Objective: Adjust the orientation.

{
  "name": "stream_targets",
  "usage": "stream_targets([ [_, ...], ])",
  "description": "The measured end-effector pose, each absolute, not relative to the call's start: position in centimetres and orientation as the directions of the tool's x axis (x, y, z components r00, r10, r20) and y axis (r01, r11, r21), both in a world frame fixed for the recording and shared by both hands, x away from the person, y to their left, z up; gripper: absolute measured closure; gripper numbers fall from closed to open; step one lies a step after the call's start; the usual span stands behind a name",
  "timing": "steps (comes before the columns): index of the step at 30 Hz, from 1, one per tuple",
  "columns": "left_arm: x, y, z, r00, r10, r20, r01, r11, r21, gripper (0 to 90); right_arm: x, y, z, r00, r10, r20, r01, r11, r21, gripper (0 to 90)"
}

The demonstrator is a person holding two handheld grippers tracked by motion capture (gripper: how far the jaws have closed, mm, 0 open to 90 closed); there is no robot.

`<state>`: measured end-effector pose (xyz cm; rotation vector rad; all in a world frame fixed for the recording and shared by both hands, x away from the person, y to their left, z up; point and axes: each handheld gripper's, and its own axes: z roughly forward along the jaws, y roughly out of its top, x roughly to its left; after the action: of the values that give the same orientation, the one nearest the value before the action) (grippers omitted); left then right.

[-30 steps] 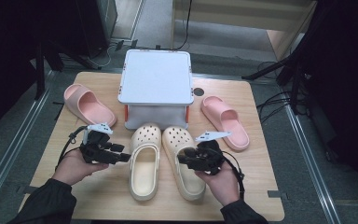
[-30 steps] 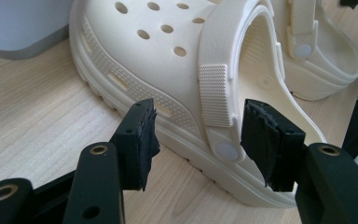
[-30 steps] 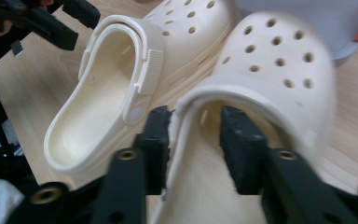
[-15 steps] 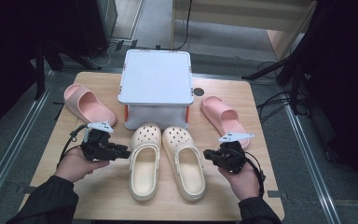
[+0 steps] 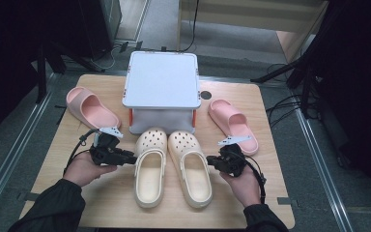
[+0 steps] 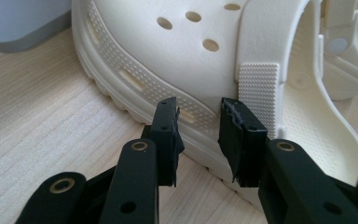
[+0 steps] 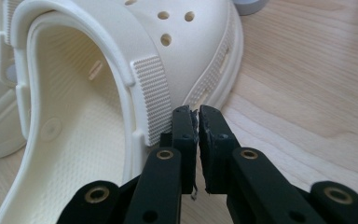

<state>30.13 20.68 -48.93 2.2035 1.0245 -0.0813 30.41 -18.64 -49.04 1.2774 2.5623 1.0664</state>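
Two cream clogs sit side by side, touching, toes toward the far edge, in the middle of the near half of the desk (image 5: 77,203). The left clog (image 5: 149,169) and the right clog (image 5: 189,166) both lie upright on their soles, heel straps swung forward over the instep.

I hold the left gripper (image 5: 125,158) just at the outer side of the left clog, level with its strap hinge. In the left gripper view its jaws stand a moderate way apart with nothing between them; the tips (image 6: 198,135) sit right at the ribbed sole wall, and whether they touch it I cannot tell.

I hold the right gripper (image 5: 211,162) just beside the outer side of the right clog. In the right gripper view its jaws are drawn nearly together, a thin slit left between the pads, gripping nothing; the tips (image 7: 196,128) point at the textured strap end and the sole edge, very close to the shoe.

Beyond the clogs' toes stands a white lidded box (image 5: 162,79) with orange latches, at the middle of the far edge. A pink slide (image 5: 91,107) lies near the far left corner, angled, and a second pink slide (image 5: 234,125) lies toward the right edge, well apart from the first. A small dark round fitting (image 5: 205,94) sits in the desktop just right of the box.
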Motion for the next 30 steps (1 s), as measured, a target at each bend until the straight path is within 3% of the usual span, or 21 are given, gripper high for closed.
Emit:
stream_targets([
  [12, 30.1, 20.6, -49.0, 0.679, 0.65, -0.34, 0.701, -0.439, 0.562, 67.0, 29.7, -16.0, -49.7, -0.692, 0.698, 0.187, 0.632, 0.46, 0.624, 85.6],
  [30, 29.8, 20.7, -49.2, 0.674, 0.626, -0.392, 0.718, -0.429, 0.549, 71.7, 30.5, -16.0, -50.1, -0.663, 0.71, 0.239, 0.651, 0.389, 0.652, 86.6],
])
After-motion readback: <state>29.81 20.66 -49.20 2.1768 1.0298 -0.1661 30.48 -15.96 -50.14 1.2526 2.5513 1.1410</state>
